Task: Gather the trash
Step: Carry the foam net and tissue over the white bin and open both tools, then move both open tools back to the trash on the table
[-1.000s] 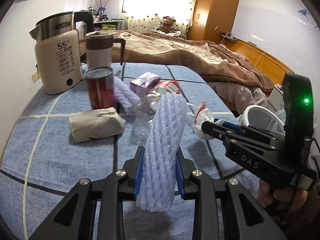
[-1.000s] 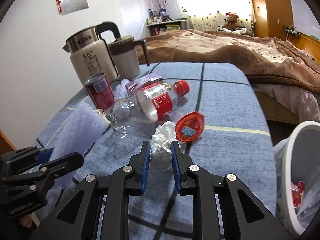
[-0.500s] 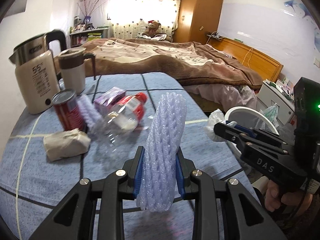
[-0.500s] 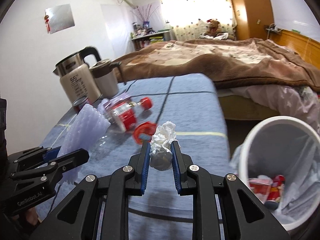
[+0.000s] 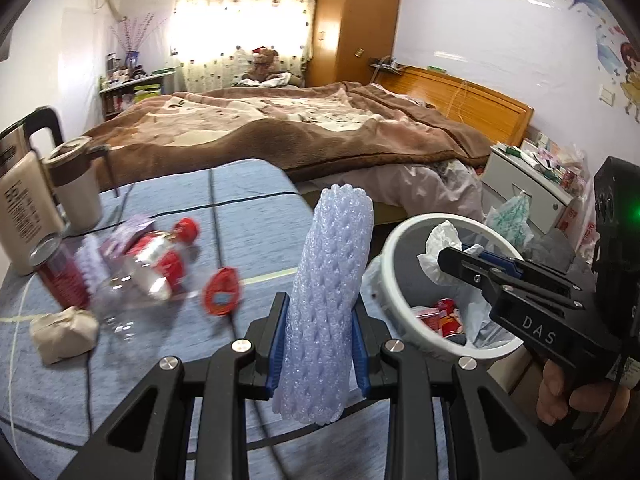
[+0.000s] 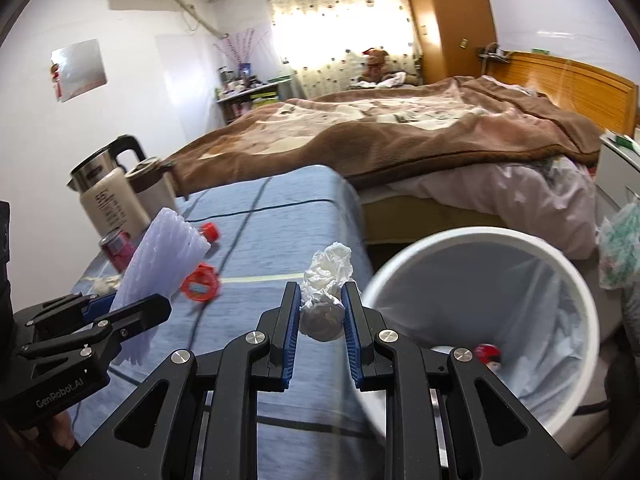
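Note:
My left gripper (image 5: 318, 344) is shut on a pale lilac foam net sleeve (image 5: 326, 300) that stands upright between its blue pads, above the blue table's right edge. My right gripper (image 6: 322, 312) is shut on a crumpled white tissue (image 6: 326, 280); in the left wrist view that gripper (image 5: 460, 258) holds the tissue (image 5: 438, 248) over the rim of the white trash bin (image 5: 394, 280). The bin (image 6: 472, 240), lined with a clear bag, holds red cans and wrappers. In the right wrist view the sleeve (image 6: 160, 256) and the left gripper (image 6: 132, 312) sit at the left.
On the blue tablecloth (image 5: 248, 216) lie a red can (image 5: 60, 276), a clear bottle with red label (image 5: 156, 264), a red round lid (image 5: 222, 296), a purple carton (image 5: 132, 232) and a beige paper wad (image 5: 62, 332). A kettle (image 6: 106, 196) and mug (image 5: 76, 184) stand behind. A bed (image 5: 300, 132) lies beyond.
Both grippers have swung right from over the table toward the bin, each keeping its grip. The bin has come into full view; the table litter has slid to the left.

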A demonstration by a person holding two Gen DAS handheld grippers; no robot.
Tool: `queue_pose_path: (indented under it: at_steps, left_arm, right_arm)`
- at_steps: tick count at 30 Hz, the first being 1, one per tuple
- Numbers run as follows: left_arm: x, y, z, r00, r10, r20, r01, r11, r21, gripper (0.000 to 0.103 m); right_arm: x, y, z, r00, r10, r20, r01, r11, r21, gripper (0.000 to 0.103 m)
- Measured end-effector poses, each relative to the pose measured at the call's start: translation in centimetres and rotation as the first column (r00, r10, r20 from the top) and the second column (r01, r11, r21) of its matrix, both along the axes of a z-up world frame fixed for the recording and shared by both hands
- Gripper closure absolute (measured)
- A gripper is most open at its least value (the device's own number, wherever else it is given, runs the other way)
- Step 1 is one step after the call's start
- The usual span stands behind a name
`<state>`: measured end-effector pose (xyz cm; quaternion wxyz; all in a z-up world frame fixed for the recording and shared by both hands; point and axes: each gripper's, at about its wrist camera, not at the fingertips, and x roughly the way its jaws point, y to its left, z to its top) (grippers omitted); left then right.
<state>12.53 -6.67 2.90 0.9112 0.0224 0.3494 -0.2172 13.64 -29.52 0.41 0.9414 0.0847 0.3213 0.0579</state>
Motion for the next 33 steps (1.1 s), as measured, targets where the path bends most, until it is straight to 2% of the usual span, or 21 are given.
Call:
queue_pose_path:
  at_steps: [13, 21, 23, 25, 26, 27, 33]
  left_arm:
    - [0.8, -7.9, -1.4, 0.993, -0.107, -0.039, 0.108, 0.994, 0.023, 0.073]
    - [1.5, -11.1, -2.2, 0.988, -0.139, -0.070, 0.142, 0.989, 0.033, 0.072]
    - [1.8, -11.5, -2.5, 0.987, -0.134, -0.083, 0.137, 0.990, 0.024, 0.070]
    - [1.9, -11.9, -2.8, 0.986, -0.137, -0.095, 0.140, 0.990, 0.027, 0.057]
    - [1.9, -12.1, -2.9, 0.986, -0.139, -0.093, 0.143, 0.989, 0.033, 0.054]
    - [1.9, -12.3, -3.0, 0.986, -0.138, -0.096, 0.142, 0.989, 0.035, 0.053]
    - [1.7, -12.3, -3.1, 0.985, -0.142, -0.102, 0.146, 0.989, 0.031, 0.049]
  right_arm:
    - [-0.5, -7.6, -1.6, 0.989, -0.141, -0.052, 0.140, 0.990, -0.011, 0.081]
    - [-0.2, -10.5, -3.0, 0.974, -0.199, -0.105, 0.196, 0.980, -0.035, 0.079]
    - [0.1, -10.9, -3.4, 0.972, -0.198, -0.127, 0.196, 0.980, -0.033, 0.078]
    - [0.2, -11.2, -3.7, 0.966, -0.216, -0.141, 0.211, 0.976, -0.048, 0.071]
    - [0.3, -11.3, -3.9, 0.964, -0.222, -0.147, 0.215, 0.975, -0.058, 0.065]
    - [0.3, -11.4, -4.0, 0.963, -0.223, -0.150, 0.216, 0.975, -0.060, 0.061]
    - [0.0, -11.5, -4.1, 0.962, -0.229, -0.148, 0.224, 0.973, -0.048, 0.055]
